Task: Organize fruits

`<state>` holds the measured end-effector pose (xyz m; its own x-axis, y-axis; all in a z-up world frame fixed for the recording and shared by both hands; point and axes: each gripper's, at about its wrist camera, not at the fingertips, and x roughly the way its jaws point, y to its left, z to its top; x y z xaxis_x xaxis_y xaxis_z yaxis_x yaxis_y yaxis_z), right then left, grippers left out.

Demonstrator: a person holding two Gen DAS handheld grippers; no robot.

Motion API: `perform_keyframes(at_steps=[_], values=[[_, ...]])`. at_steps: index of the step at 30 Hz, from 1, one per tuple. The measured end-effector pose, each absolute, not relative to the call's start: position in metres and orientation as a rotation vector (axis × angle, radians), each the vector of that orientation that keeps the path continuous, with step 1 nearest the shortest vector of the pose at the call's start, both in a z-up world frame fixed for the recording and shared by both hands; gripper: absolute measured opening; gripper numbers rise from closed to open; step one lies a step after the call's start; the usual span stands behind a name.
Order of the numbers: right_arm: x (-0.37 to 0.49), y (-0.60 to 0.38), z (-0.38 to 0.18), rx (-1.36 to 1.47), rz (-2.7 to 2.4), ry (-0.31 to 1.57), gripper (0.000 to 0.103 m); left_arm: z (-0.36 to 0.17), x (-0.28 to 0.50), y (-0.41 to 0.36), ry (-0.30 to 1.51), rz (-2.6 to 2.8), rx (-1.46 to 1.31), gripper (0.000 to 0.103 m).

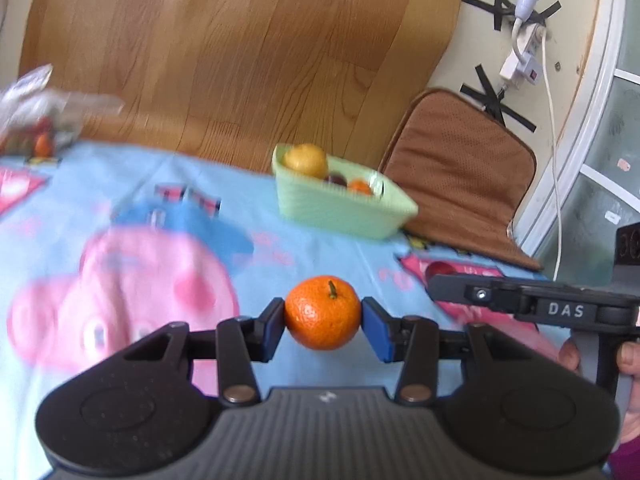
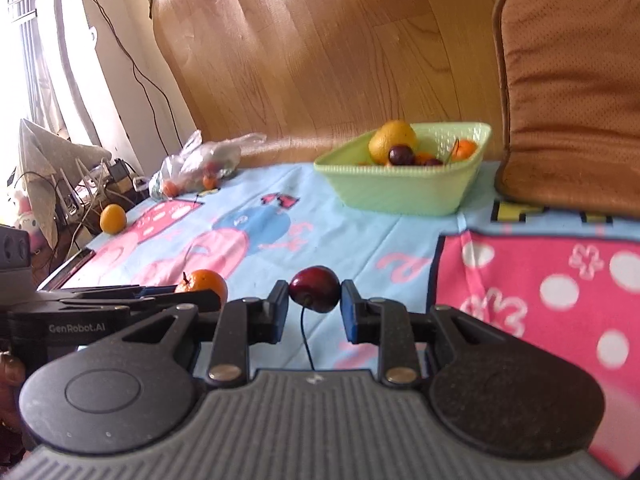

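blue cartoon cloth [image 2: 360, 236] covered the table; well short of the green basket [image 2: 404, 188], your left gripper [image 1: 322, 320] clasped a mandarin [image 1: 322, 312] and your right gripper [image 2: 315, 300] pinched a cherry [image 2: 315, 289].

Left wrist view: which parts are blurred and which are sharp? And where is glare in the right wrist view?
Left wrist view: the mandarin and the left gripper are sharp; the cloth and basket behind are smeared. Right wrist view: sharper overall, the cherry is clear; the window at the left edge is washed out, and the wooden board shows bright glare.
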<state>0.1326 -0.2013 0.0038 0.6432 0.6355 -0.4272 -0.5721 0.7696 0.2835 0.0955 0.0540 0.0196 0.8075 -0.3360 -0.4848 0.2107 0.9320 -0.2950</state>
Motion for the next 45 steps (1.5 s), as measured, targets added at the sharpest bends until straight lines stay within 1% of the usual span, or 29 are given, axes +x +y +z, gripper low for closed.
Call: perform_keyframes(at_steps=[4,7,11,14,15,16,19,22,26,27,30,31,32,33,34,38,44,45], values=[[0.162,-0.206,0.036,0.083,0.635,0.401,0.03,0.058,0.145,0.05,0.49,-0.317,-0.208,0.042],[0.202,-0.208,0.039,0.087,0.558,0.365,0.03,0.072,0.194,0.034,0.476,-0.334,-0.171,0.042],[0.248,-0.202,0.02,0.073,0.502,0.383,0.031,0.057,0.258,0.009,0.536,-0.311,-0.114,0.042],[0.264,-0.198,0.002,0.054,0.506,0.397,0.032,0.036,0.284,-0.002,0.597,-0.269,-0.076,0.043],[0.265,-0.199,-0.003,0.059,0.504,0.401,0.037,0.031,0.288,-0.005,0.604,-0.257,-0.074,0.047],[0.267,-0.2,-0.006,0.057,0.507,0.41,0.04,0.027,0.287,-0.005,0.602,-0.254,-0.071,0.053],[0.261,-0.207,0.0,0.07,0.496,0.365,0.04,0.028,0.276,-0.006,0.563,-0.241,-0.056,0.054],[0.253,-0.215,0.006,0.141,0.492,0.34,0.04,0.041,0.254,-0.003,0.529,-0.234,-0.087,0.054],[0.238,-0.219,0.017,0.192,0.49,0.355,0.041,0.059,0.213,-0.001,0.505,-0.201,-0.069,0.054],[0.232,-0.221,0.019,0.209,0.495,0.364,0.041,0.06,0.2,-0.002,0.505,-0.187,-0.055,0.055],[0.202,-0.225,0.019,0.237,0.485,0.381,0.052,0.061,0.164,-0.005,0.507,-0.12,-0.023,0.063],[0.191,-0.226,0.018,0.239,0.468,0.385,0.052,0.061,0.152,-0.005,0.5,-0.091,-0.022,0.066],[0.18,-0.224,0.015,0.241,0.452,0.394,0.053,0.061,0.14,-0.004,0.489,-0.063,-0.031,0.078],[0.169,-0.224,0.013,0.248,0.437,0.402,0.058,0.06,0.127,-0.002,0.476,-0.042,-0.049,0.089],[0.156,-0.225,0.01,0.261,0.419,0.406,0.064,0.06,0.115,0.0,0.464,-0.028,-0.067,0.095],[0.11,-0.223,0.002,0.32,0.376,0.417,0.071,0.06,0.069,0.001,0.408,0.021,-0.013,0.102],[0.058,-0.204,-0.002,0.307,0.365,0.431,0.077,0.061,0.02,0.01,0.432,0.035,-0.007,0.103],[0.049,-0.202,-0.002,0.309,0.368,0.429,0.079,0.06,0.013,0.012,0.44,0.033,-0.018,0.103]])
